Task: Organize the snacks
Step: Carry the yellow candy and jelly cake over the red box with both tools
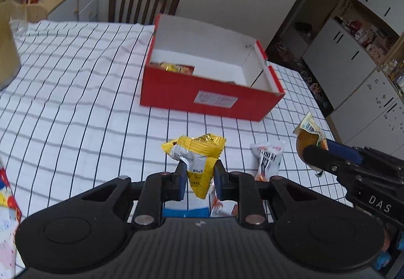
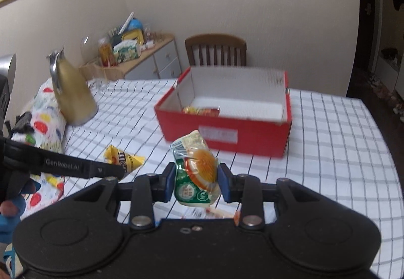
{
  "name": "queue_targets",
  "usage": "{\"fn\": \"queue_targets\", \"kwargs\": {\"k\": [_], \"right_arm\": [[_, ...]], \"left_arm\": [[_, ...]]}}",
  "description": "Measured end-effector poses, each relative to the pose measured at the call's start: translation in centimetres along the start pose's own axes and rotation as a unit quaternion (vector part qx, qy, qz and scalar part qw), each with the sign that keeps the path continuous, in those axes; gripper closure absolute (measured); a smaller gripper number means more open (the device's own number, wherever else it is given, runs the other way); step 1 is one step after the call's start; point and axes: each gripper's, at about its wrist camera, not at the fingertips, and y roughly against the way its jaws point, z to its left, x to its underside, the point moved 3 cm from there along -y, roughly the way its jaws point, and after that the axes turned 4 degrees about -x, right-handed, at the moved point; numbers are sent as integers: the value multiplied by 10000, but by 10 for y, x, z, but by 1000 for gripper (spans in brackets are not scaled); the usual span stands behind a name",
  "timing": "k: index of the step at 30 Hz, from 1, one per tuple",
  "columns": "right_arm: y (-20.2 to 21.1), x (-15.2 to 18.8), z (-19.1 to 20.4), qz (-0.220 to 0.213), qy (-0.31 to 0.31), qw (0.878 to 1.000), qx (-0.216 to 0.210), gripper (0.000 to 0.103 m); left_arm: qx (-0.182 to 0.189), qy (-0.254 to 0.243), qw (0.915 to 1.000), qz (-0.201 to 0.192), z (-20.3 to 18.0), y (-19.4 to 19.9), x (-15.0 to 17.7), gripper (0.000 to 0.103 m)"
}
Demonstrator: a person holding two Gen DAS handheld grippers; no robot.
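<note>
A red open box [image 1: 209,98] stands on the checked table, with a few snack packets [image 1: 174,68] in its near left corner; it also shows in the right wrist view [image 2: 224,132]. My left gripper [image 1: 199,173] is shut on a yellow snack packet [image 1: 197,152] held above the table in front of the box. My right gripper [image 2: 195,178] is shut on a green and orange snack packet [image 2: 199,170], also seen at the right of the left wrist view [image 1: 309,137]. A white and red packet [image 1: 267,160] lies on the table between the grippers.
A gold thermos jug [image 2: 72,92] stands left on the table by a spotted cloth bundle [image 2: 45,122]. A wooden chair [image 2: 216,50] is behind the box. A sideboard [image 2: 141,62] with clutter stands at the back left. More packets [image 1: 222,205] lie under the left gripper.
</note>
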Motion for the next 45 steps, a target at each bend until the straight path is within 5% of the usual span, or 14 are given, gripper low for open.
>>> {"fn": "queue_targets", "kwargs": {"k": [21,45], "right_arm": [[-43,-69,-43,-226,-71,9985,486,69],[-133,-90,-94,258,-274,9952,905,69]], "left_arm": [[-255,-477,9971,-533,-28,-32,-99,82],[-602,-861,9943,-175,-49,-131,-157,82]]}}
